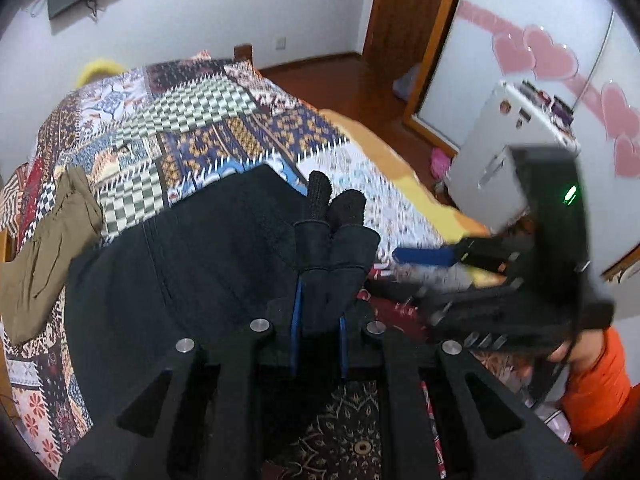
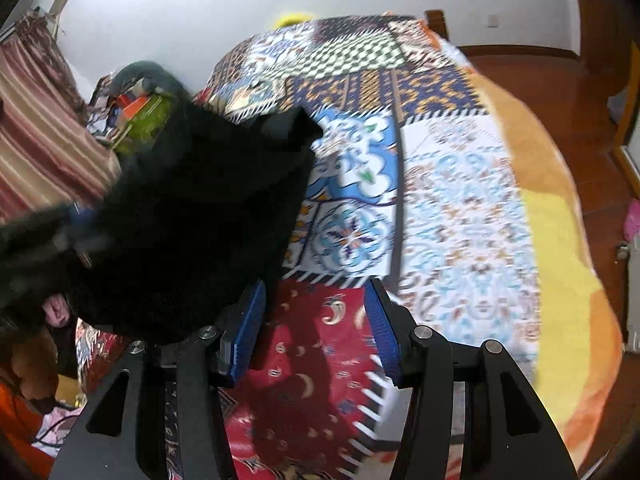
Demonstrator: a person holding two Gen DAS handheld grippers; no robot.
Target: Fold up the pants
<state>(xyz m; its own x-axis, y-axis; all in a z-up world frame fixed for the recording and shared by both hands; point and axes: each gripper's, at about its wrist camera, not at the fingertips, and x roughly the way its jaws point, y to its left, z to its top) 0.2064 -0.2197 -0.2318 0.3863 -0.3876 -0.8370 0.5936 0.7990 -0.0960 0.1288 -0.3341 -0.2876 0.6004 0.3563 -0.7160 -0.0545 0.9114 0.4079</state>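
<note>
Left gripper (image 1: pixel 334 200): we held its jaws pressed together on the pants (image 1: pixel 192 248), which hung nearest, draped leftward over the quilt (image 1: pixel 180 120).
Right gripper (image 2: pixel 316 320): we kept its jaws spread, empty; pants (image 2: pixel 200 208) lay left of them, touching the left finger.
Olive garment (image 1: pixel 44 248): far left.

The pants (image 1: pixel 192 256) are matt black cloth. The bedspread (image 1: pixel 192 120) is printed patchwork cloth, the floor (image 2: pixel 560 92) glossy reddish wood. Right gripper (image 2: pixel 316 328) pads (image 2: pixel 380 328) look ribbed blue, with matt black arms and shiny metal bolts.
</note>
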